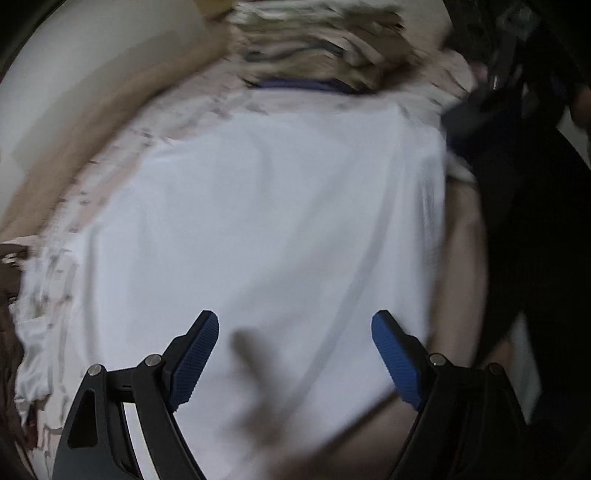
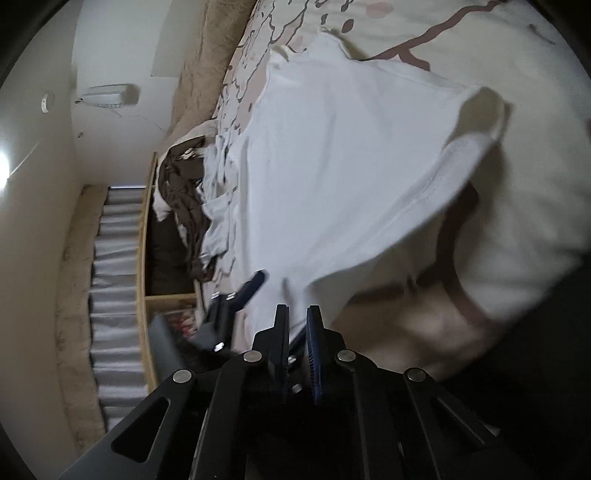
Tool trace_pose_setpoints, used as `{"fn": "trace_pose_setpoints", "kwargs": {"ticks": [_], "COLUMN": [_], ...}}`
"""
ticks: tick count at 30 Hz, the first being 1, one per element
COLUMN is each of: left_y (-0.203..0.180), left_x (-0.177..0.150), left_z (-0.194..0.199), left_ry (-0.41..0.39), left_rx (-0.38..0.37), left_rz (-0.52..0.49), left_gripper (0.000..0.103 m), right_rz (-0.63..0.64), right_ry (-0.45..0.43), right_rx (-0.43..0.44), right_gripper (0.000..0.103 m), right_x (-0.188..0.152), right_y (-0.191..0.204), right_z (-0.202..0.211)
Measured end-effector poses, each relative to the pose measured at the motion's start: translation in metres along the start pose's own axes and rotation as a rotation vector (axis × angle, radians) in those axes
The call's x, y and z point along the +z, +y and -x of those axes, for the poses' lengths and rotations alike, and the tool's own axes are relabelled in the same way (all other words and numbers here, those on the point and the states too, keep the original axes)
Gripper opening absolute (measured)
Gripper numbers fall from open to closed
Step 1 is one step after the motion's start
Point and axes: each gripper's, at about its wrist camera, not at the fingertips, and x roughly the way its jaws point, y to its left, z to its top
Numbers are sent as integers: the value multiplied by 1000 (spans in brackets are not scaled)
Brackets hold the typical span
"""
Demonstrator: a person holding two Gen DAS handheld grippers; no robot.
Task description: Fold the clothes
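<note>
The white shirt [image 1: 258,206] lies spread on the bed [image 2: 480,44]. Right hand-held gripper [image 2: 297,314] pinches its hem at six o'clock; left hand-held gripper [image 1: 295,354] hovers released. Lift evenly, keeping the edge taut.

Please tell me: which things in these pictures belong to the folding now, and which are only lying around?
In the job:
- white garment, spread on the bed
- left claw, open above it
- right claw, shut on its edge

Lying about:
- stack of folded clothes
- brown and white clothes heap
- patterned bedcover
</note>
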Motion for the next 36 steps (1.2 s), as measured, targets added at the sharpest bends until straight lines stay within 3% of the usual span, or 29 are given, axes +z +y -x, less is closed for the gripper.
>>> {"fn": "trace_pose_setpoints", "kwargs": {"ticks": [4, 6, 8, 13, 18, 21, 25, 28, 31, 33, 34, 35, 36], "left_y": [-21, -17, -5, 47, 125, 188, 263, 289, 299, 295, 290, 286, 283], "left_x": [0, 2, 2, -10, -40, -59, -83, -96, -101, -96, -90, -85, -80], "left_z": [3, 15, 26, 57, 91, 90, 53, 14, -24, -39, -39, -40, -40], "left_ry": [-21, -76, -127, -247, -305, -242, -112, -36, 5, 5, 4, 3, 2], "left_rx": [21, 21, 54, 165, 313, 326, 272, 187, 35, -3, 17, 36, 53], "left_rz": [-90, -65, -6, 268, 600, 796, 1036, 1132, 1197, 1188, 1150, 1112, 1081], "left_gripper": [85, 85, 85, 85, 86, 86, 82, 66, 66, 66, 59, 29, 14], "right_rz": [106, 199, 233, 265, 273, 310, 374, 435, 431, 391, 368, 347, 323], "right_ry": [-68, -139, -184, -178, -5, -1, -112, -235, -283, -292, -295, -301, -309], "right_rx": [-241, -311, -324, -346, -504, -497, -366, -377, -408, -389, -375, -354, -323], "right_gripper": [10, 10, 10, 10, 10, 11, 11, 11, 11, 11, 11, 11, 11], "right_x": [-13, -13, -5, 31, 13, 1, 22, 52, 88, 106, 114, 120, 123], "right_y": [11, 23, 31, 34, -3, 1, 37, 62, 65, 53, 46, 39, 30], "right_z": [27, 36, 37, -3, -38, -24, 4, 11, 0, -8, -12, -14, -15]}}
